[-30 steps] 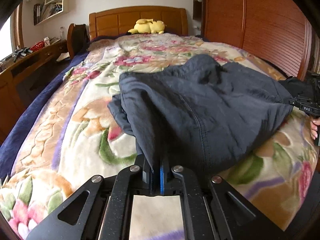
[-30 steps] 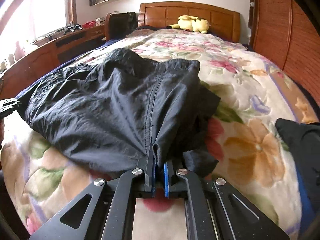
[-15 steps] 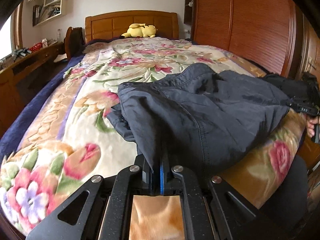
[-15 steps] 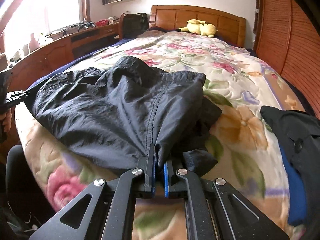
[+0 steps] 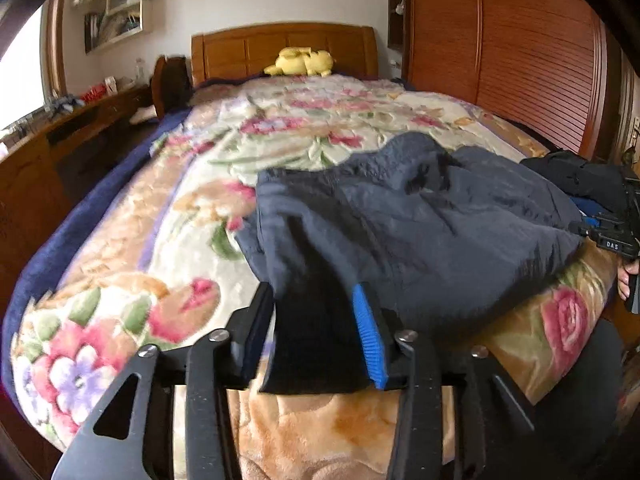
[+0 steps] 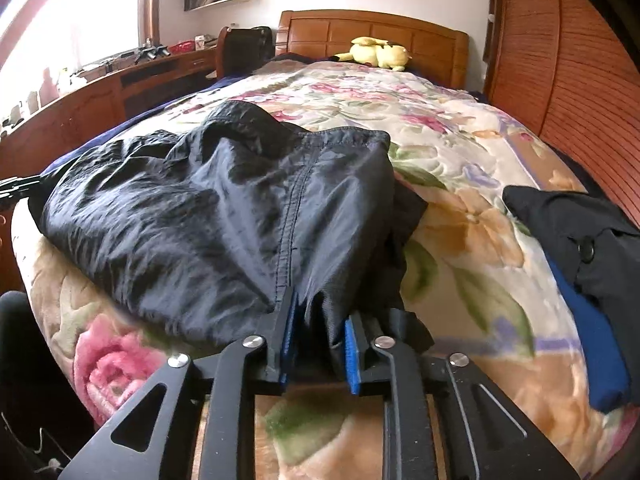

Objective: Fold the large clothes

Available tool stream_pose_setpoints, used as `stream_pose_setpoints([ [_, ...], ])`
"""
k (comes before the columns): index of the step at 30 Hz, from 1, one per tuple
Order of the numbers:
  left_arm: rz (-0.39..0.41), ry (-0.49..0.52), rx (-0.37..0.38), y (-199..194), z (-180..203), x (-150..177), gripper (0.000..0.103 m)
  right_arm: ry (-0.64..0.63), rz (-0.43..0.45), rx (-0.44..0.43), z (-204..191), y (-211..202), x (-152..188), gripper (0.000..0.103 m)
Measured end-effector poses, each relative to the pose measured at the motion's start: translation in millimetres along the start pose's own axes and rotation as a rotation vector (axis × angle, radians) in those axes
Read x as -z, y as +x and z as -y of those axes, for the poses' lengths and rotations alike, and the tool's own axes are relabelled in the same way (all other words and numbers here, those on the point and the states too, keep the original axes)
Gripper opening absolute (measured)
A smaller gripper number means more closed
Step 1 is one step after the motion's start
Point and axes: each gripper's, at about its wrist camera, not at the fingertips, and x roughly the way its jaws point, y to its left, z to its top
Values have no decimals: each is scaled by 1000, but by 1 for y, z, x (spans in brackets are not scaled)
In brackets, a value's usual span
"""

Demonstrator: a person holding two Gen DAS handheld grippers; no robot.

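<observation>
A dark navy garment lies bunched on the floral blanket at the foot of the bed; it also shows in the right wrist view. My left gripper is open, its jaws spread wide with a fold of the garment's cloth lying loose between them. My right gripper is open too, with the garment's seamed edge still hanging between its blue pads. The right gripper also shows at the right edge of the left wrist view.
A second dark garment over blue cloth lies at the bed's right side. A yellow plush toy sits by the wooden headboard. A wooden desk runs along the left, a wooden wardrobe along the right.
Both grippers were shut on the garment's edge and have opened. The garment was drawn toward the foot of the bed and now rests there.
</observation>
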Motion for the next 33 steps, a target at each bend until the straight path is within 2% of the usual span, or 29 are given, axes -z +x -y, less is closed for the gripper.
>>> stream_pose_setpoints([
  [1, 16, 1, 0, -4, 3, -2, 60, 4, 1, 2, 0, 0, 2, 40],
  [2, 31, -1, 8, -7, 6, -4, 72, 11, 4, 2, 1, -1, 2, 46],
  [3, 40, -3, 18, -8, 9, -6, 76, 15, 9, 0, 3, 0, 2, 53],
  [6, 58, 12, 38, -8, 22, -14, 79, 21, 22, 16, 4, -3, 4, 65],
  [10, 69, 28, 62, 4, 50, -21, 80, 56, 53, 35, 6, -10, 8, 71],
  [13, 56, 43, 91, 16, 70, -19, 81, 84, 73, 40, 9, -14, 11, 74],
  [17, 25, 55, 117, 37, 98, -15, 81, 101, 81, -8, 6, -16, 13, 75],
  [20, 11, 69, 114, 45, 110, -9, 81, 99, 71, -2, 4, -12, 14, 75],
  [25, -16, 65, 109, 56, 117, 1, 81, 86, 56, 23, 5, -4, 11, 75],
  [33, -10, 65, 102, 62, 120, 13, 82, 112, 24, 42, 13, 12, 12, 76],
])
